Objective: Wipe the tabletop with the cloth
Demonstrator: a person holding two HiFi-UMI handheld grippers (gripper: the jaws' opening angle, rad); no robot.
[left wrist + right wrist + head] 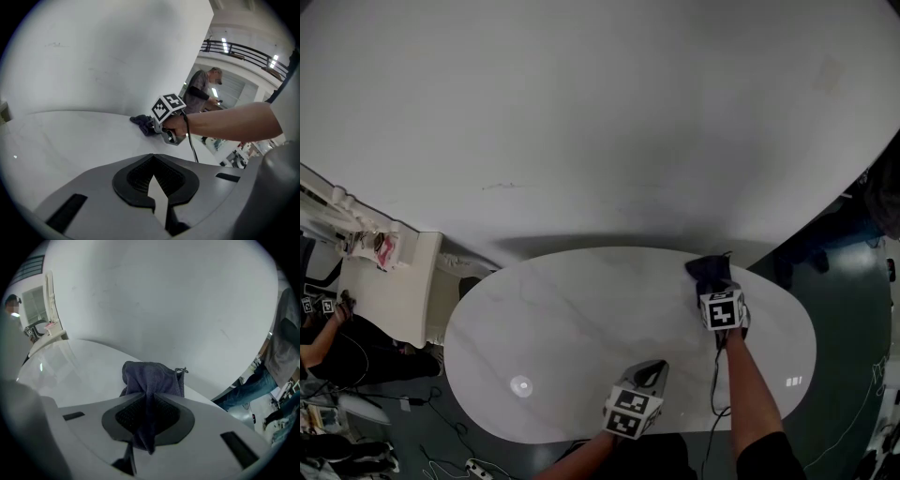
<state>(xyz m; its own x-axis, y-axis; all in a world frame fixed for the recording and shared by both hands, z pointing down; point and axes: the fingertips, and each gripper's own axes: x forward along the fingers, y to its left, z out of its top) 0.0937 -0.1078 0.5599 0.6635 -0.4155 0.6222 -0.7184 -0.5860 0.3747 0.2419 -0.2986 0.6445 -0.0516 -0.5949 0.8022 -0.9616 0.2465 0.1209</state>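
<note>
— Why is the left gripper (pixel 153 161) closed on nothing by the tabletop's (pixel 572 319) near edge?
— Probably parked clear of the wiping. Farther in, by the far edge, the right gripper (pixel 147 397) clamps the cloth (pixel 152 376) by one end, so its bunch trails ahead, long axis pointing from the jaws toward that edge.

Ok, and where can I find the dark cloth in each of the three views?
Head view: the cloth is right of centre, at the far edge of the tabletop.
Left gripper view: small, near the centre, at the table's far edge.
Right gripper view: at the centre, clamped in the right gripper.
Shared landmark: the white oval tabletop, under the cloth in all three.
</note>
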